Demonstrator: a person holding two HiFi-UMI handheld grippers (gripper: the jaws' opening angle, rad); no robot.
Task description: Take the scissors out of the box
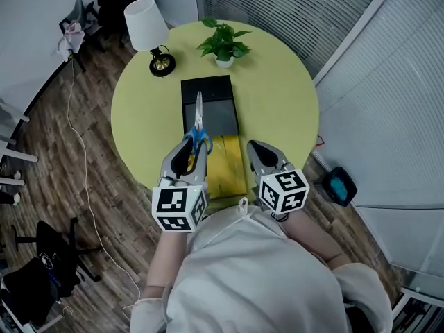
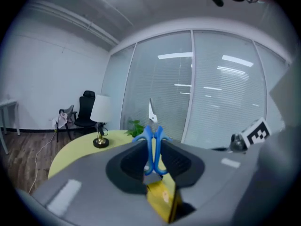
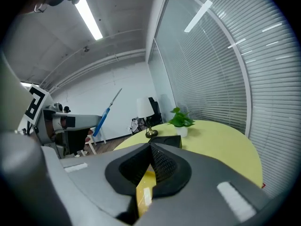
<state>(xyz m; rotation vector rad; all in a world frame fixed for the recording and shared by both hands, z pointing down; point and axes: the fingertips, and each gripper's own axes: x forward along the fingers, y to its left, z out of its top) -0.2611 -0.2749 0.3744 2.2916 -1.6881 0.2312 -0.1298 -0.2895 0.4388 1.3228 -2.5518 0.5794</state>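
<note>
Scissors [image 1: 198,120] clamped by blue handles in left gripper [image 1: 195,148], blades pointing away from the person; held in the air, outside the black box [image 1: 208,92] on the round table [image 1: 277,96]; right gripper [image 3: 150,146] alongside, jaws closed together, empty; lamp [image 1: 147,26] and plant [image 1: 223,44] beyond box.

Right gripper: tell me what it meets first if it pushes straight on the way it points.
Probably the black box on the yellow table, lying just past the closed tips of the right gripper; depth is unclear, so it might clear it.
</note>
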